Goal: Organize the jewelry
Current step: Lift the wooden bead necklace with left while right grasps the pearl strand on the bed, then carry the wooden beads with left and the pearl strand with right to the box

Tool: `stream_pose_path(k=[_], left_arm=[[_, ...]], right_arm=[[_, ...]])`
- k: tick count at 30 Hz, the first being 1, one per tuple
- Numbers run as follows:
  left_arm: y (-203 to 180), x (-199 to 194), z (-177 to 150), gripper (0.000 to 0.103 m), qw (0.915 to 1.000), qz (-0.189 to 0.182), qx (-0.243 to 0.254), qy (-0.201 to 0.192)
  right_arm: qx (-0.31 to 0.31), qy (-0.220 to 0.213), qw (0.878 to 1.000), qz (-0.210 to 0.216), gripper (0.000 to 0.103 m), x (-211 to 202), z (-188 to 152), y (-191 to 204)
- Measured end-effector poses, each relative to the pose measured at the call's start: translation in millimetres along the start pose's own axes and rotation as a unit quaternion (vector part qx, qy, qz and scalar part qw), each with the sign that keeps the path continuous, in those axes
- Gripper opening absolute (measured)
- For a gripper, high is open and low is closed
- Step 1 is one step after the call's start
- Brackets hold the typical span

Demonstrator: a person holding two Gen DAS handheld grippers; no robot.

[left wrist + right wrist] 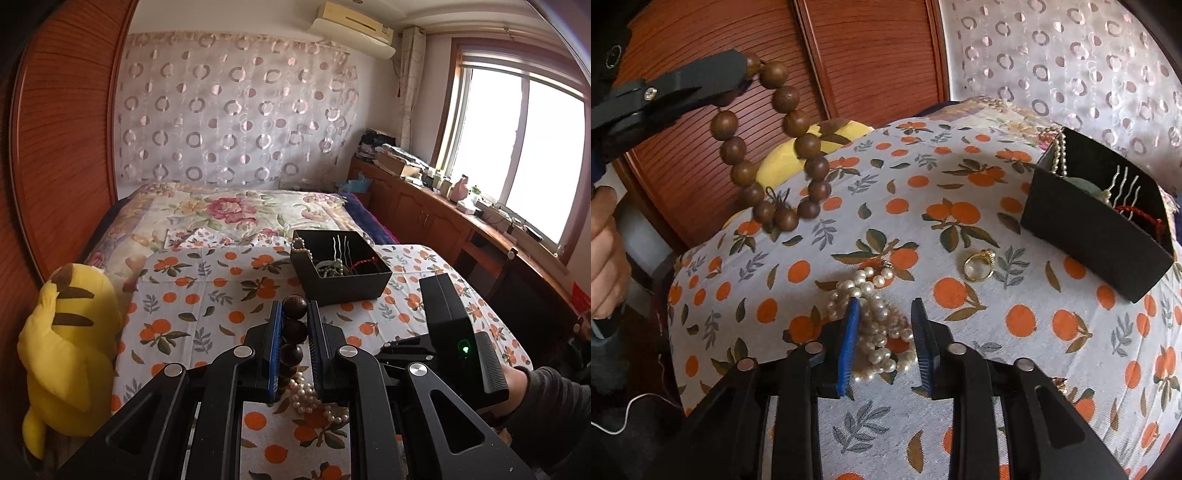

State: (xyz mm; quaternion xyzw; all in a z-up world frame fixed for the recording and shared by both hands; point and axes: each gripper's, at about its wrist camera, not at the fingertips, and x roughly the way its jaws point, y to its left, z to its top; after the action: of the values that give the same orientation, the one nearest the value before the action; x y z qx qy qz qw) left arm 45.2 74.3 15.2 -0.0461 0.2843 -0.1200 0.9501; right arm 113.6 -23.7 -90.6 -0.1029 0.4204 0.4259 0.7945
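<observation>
My left gripper [294,308] is shut on a brown wooden bead bracelet [294,326] and holds it in the air; in the right wrist view the bracelet [775,147] hangs as a loop from that gripper [746,74] at the upper left. My right gripper [885,306] is open, its jaws on either side of a pile of white pearls [875,317] on the orange-print cloth. The pearls also show under the left gripper [308,398]. A gold ring [977,266] lies beyond the pearls. A black box [1086,236] [354,284] holds several jewelry pieces.
The orange-print cloth [207,295] covers a raised surface in front of a bed [221,210]. A yellow plush toy [66,343] sits at the left edge. A wooden wardrobe [871,48] stands behind. Wooden cabinets [424,206] run under the window.
</observation>
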Motion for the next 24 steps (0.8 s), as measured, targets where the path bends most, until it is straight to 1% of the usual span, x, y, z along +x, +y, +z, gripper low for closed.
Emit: stream_pose_path(k=[2, 3, 4, 9, 18, 24], left_arm=[[0.1, 0.6, 0.0, 0.012, 1.0000, 0.001, 0.000, -0.001], [0.0, 1.0, -0.3, 0.012, 1.0000, 0.001, -0.001, 0.000], [0.5, 2.2, -0.4, 0.012, 1.0000, 0.002, -0.001, 0.001], [1.0, 5.7, -0.2, 0.012, 1.0000, 0.002, -0.001, 0.002], [-8.8, 12.0, 5.2, 0.012, 1.0000, -0.003, 0.005, 0.000], [-15.8, 18.3, 8.5, 0.012, 0.9999, -0.008, 0.009, 0.001]], right_arm=[[-0.003, -0.001, 1.000, 0.004, 0.014, -2.4, -0.9, 0.9], [-0.006, -0.003, 1.000, 0.004, 0.010, -5.6, -1.9, 1.7], [-0.007, -0.006, 1.000, 0.005, 0.008, -9.0, -3.6, 2.2], [-0.013, -0.035, 0.999, -0.015, 0.008, -38.5, -4.1, 0.8], [-0.014, -0.103, 0.993, -0.054, 0.008, -111.7, 6.3, -10.1], [-0.016, -0.132, 0.989, -0.070, 0.008, -142.5, 13.3, -13.9]])
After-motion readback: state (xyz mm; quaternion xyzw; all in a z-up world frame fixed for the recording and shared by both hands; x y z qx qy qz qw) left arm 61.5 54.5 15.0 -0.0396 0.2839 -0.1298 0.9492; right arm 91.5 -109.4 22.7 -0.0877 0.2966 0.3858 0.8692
